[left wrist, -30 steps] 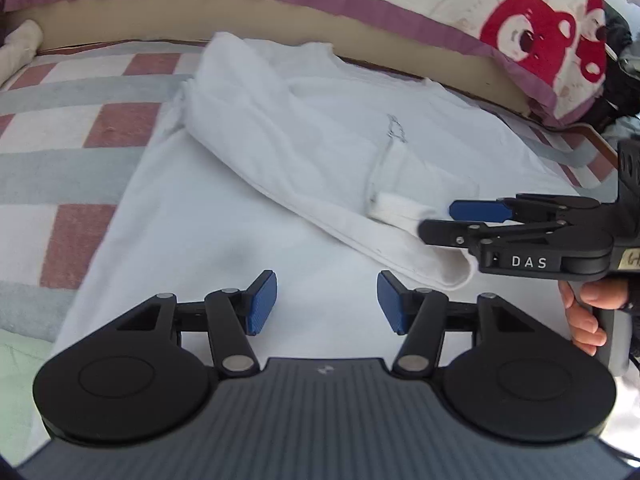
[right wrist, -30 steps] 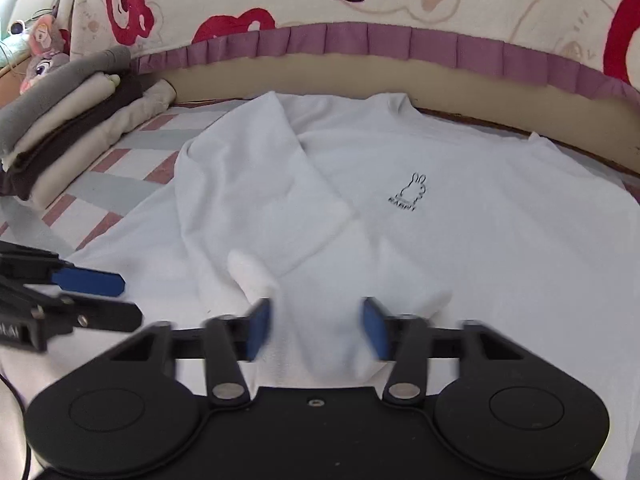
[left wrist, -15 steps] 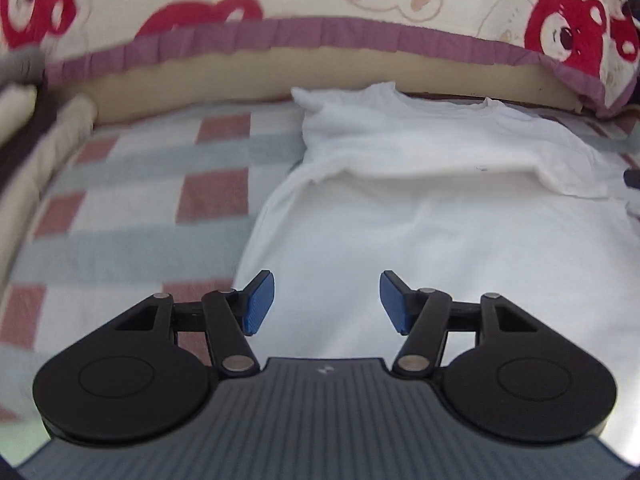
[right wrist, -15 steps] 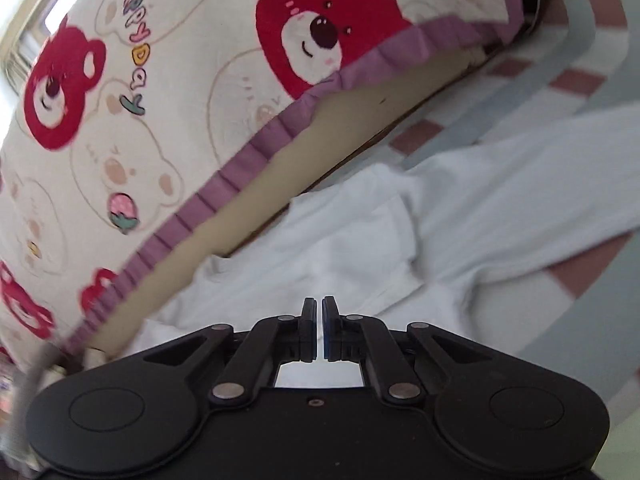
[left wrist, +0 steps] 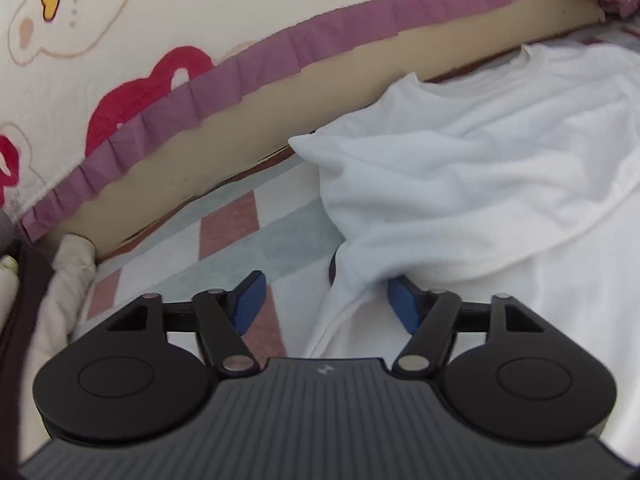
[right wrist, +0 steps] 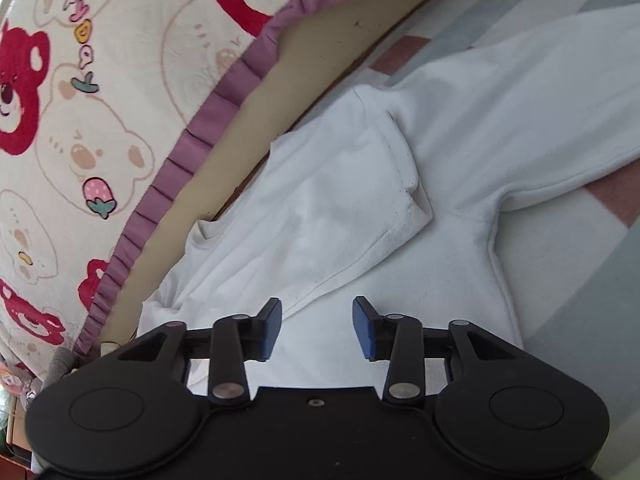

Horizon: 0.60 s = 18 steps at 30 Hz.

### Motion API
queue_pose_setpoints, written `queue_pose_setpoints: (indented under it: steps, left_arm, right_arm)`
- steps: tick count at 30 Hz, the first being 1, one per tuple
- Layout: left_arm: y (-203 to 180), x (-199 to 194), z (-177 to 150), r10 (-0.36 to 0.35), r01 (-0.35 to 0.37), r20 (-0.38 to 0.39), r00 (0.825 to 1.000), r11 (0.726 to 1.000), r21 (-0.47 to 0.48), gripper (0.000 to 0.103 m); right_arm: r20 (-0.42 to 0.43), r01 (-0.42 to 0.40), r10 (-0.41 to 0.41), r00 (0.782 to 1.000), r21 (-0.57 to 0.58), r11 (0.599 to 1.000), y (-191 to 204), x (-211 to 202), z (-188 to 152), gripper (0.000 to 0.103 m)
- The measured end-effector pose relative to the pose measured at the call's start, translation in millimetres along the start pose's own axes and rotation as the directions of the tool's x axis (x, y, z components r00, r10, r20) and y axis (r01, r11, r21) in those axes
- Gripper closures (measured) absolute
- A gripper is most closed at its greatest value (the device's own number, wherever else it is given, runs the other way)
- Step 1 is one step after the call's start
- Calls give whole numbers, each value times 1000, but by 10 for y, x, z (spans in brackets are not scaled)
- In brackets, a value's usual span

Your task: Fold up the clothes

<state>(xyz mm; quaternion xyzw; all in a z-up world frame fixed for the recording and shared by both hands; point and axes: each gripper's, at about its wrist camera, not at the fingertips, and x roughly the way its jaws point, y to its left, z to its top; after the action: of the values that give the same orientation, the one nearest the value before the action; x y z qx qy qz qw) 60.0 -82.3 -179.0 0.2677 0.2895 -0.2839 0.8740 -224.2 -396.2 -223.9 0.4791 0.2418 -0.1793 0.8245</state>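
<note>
A white long-sleeved shirt lies flat on the bed, one sleeve folded across its chest. My left gripper is low at the shirt's left side edge, below the shoulder. Its jaws stand wide and are closing, with a raised fold of the white cloth between the blue pads; neither pad presses on it. In the right wrist view the shirt fills the middle, the folded sleeve's cuff lying on it. My right gripper hovers just over the flat cloth near that sleeve, jaws opening, nothing gripped.
A bear-print blanket with a purple ruffle hangs over a tan board along the far side. The checked bedsheet shows left of the shirt. Folded clothes are stacked at the far left.
My left gripper has swung left and closer to the shirt's side edge, where cloth now sits between its pads. My right gripper's jaws have gone from shut to open and it has rolled.
</note>
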Motion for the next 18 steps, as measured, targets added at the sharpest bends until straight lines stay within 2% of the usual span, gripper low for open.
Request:
queue_pose_setpoints:
  steps: [1,5,8,11,13,15,18]
  left_arm:
    - [42,14,27,4,-4,0,1000,999,-39,94]
    - [173,-93,-6,92,-84,34,995,977,-196,92]
    - [48,-25,-93,82,-85,-37,996,991,-101,92]
    - [63,-81,-134,60,-66,-87,994,996,-56,89]
    - [219,-177,-119,-22,6,-146,989,994,-107,83]
    - [427,-325,-69,-132,97,-207,969,980,-171,78]
    - [692,-583,182,-187,139,-292,938,974,-178,74]
  right_arm:
    - [-7,6,-6,1000,1,1000,-6,51,12,55]
    - [10,15,-15,1000,-15,1000,-3,29,23,55]
    - [14,8,-8,1000,17,1000,-65,22,44,58]
    - [26,-13,11,1000,61,998,-95,-23,83,55]
    - [43,-41,37,998,84,996,-102,-95,122,53]
    - [57,-71,66,996,94,993,-53,-172,197,52]
    - [20,-70,69,997,29,997,167,-165,373,52]
